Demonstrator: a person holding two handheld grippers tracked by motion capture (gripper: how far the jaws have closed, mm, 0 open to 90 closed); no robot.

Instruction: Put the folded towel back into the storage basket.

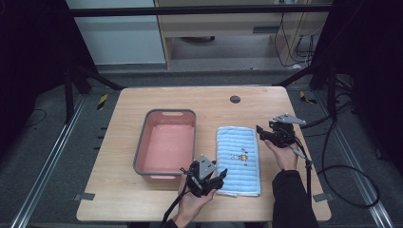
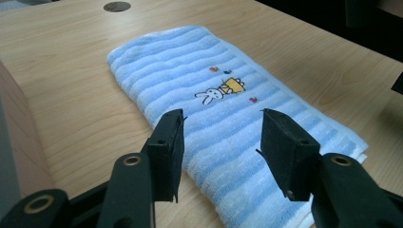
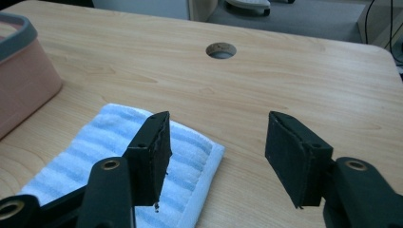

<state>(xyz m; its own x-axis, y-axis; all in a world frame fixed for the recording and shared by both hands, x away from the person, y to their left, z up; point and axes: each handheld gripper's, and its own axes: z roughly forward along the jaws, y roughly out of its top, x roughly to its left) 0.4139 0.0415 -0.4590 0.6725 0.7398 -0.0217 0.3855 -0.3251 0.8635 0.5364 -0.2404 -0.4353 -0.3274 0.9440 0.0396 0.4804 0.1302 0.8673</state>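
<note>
Wooden table [image 1: 142, 199] first, with a pink bin [image 1: 166, 145] left of centre, empty as far as visible. Folded blue striped towel [image 1: 238, 159] just beside it on the right, flat, little rabbit print facing up. Left gripper [image 1: 217, 178] at the towel's near-left corner, jaws spread, nothing pinched. Right gripper [image 1: 260, 131] by the far-right corner, jaws spread too. Looks like the approach step, pre-grab. Next move probably: lower onto both corners, pinch through all layers evenly, maybe lift toward the bin.
</note>
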